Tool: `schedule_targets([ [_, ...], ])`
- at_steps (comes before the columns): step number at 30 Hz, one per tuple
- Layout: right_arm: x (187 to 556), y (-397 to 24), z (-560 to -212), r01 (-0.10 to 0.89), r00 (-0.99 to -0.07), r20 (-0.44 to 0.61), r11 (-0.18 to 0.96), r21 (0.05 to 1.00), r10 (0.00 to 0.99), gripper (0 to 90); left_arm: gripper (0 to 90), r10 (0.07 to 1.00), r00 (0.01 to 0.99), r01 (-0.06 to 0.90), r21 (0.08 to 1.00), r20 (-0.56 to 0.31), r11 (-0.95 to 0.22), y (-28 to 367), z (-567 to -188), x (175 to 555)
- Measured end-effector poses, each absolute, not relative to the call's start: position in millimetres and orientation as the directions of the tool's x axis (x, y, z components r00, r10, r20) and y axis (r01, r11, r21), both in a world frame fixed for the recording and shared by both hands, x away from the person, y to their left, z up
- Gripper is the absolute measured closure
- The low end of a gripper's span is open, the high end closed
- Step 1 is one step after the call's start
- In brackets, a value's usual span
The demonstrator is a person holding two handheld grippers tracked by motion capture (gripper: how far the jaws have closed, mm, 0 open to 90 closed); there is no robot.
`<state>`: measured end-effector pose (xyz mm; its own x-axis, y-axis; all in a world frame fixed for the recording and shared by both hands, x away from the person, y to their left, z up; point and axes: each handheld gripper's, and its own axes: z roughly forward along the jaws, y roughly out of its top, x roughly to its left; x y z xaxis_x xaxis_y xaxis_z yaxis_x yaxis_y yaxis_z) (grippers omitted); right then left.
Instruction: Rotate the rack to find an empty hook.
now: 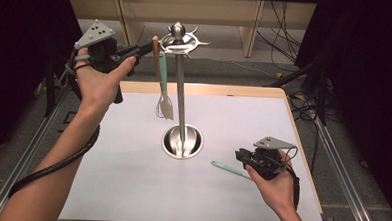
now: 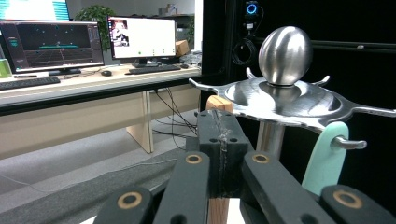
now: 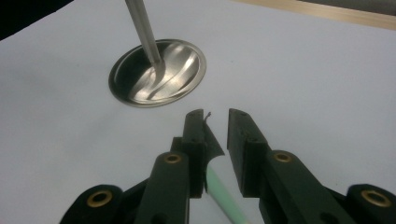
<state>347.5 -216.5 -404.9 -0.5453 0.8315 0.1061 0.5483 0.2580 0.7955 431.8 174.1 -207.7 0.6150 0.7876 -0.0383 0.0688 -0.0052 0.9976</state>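
The white-topped table (image 1: 130,187) carries the steel utensil stand with hooked top disc (image 1: 181,90). The left gripper (image 1: 149,47), jaws clamped on a wooden-handled utensil (image 1: 156,58), holds it beside the disc. The right gripper (image 1: 242,156), jaws parted, straddles a mint-green handle (image 1: 226,168) lying on the table.

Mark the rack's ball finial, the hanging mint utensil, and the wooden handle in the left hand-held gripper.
ball finial (image 2: 285,55), left gripper view, middle of the steel ball
mint utensil (image 1: 163,71), high view, its mint handle
wooden handle (image 2: 219,103), left gripper view, top end above the shut jaws
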Motion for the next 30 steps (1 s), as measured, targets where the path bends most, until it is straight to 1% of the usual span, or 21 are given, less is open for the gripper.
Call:
schedule_targets([
  [6, 348.2, -217.0, -404.3, 0.538, -0.545, 0.093, 0.262, 0.801, 0.833, 77.7, 89.3, 0.79, 0.612, 0.069, 0.998, -0.032, -0.013, 173.6, -207.1, 435.3],
  [8, 347.6, -216.2, -404.1, 0.553, -0.549, 0.119, 0.253, 0.794, 0.827, 77.8, 89.3, 0.791, 0.611, 0.07, 0.997, -0.034, -0.012, 173.2, -207.0, 436.8],
  [9, 348.1, -217.8, -403.8, 0.536, -0.55, 0.087, 0.271, 0.8, 0.831, 77.8, 89.3, 0.792, 0.61, 0.071, 0.997, -0.032, -0.014, 173.0, -206.8, 437.3],
  [13, 348.4, -217.8, -403.3, 0.535, -0.547, 0.089, 0.266, 0.802, 0.833, 77.8, 89.3, 0.791, 0.611, 0.071, 0.997, -0.027, -0.021, 172.9, -206.2, 439.2],
  [14, 346.7, -215.7, -403.0, 0.563, -0.532, 0.124, 0.241, 0.79, 0.838, 77.8, 89.2, 0.791, 0.612, 0.07, 0.997, -0.026, -0.021, 172.9, -206.3, 439.7],
  [15, 348.2, -216.8, -403.2, 0.55, -0.544, 0.107, 0.257, 0.795, 0.832, 77.8, 89.3, 0.791, 0.611, 0.07, 0.997, -0.024, -0.024, 173.0, -206.2, 440.1],
  [19, 348.8, -216.7, -402.7, 0.542, -0.549, 0.1, 0.262, 0.798, 0.83, 77.8, 89.2, 0.792, 0.61, 0.067, 0.997, -0.018, -0.029, 172.2, -205.9, 442.0],
  [20, 347.7, -215.6, -402.5, 0.555, -0.54, 0.119, 0.246, 0.795, 0.833, 77.8, 89.3, 0.792, 0.611, 0.067, 0.997, -0.017, -0.03, 172.1, -205.9, 442.5],
  [22, 347.5, -215.5, -402.2, 0.561, -0.535, 0.122, 0.244, 0.791, 0.836, 77.8, 89.2, 0.791, 0.611, 0.066, 0.997, -0.013, -0.035, 172.2, -206.0, 443.1],
  [23, 348.7, -216.6, -403.0, 0.548, -0.547, 0.109, 0.257, 0.796, 0.83, 77.8, 89.2, 0.792, 0.611, 0.067, 0.997, -0.012, -0.036, 172.1, -206.0, 443.7],
  [24, 348.6, -216.4, -403.5, 0.551, -0.548, 0.116, 0.253, 0.795, 0.828, 77.8, 89.3, 0.792, 0.61, 0.067, 0.997, -0.012, -0.037, 172.0, -205.9, 444.1],
  [26, 348.5, -217.2, -403.4, 0.542, -0.543, 0.096, 0.261, 0.799, 0.834, 77.7, 89.3, 0.794, 0.608, 0.068, 0.997, -0.014, -0.035, 171.4, -205.9, 445.1],
  [29, 348.4, -217.3, -402.7, 0.555, -0.542, 0.116, 0.251, 0.793, 0.832, 77.7, 89.3, 0.793, 0.609, 0.07, 0.997, -0.011, -0.04, 170.9, -205.6, 447.4],
  [30, 349.4, -217.0, -404.2, 0.543, -0.549, 0.122, 0.242, 0.804, 0.827, 77.7, 89.3, 0.793, 0.609, 0.07, 0.997, -0.01, -0.041, 170.8, -205.5, 447.8],
])
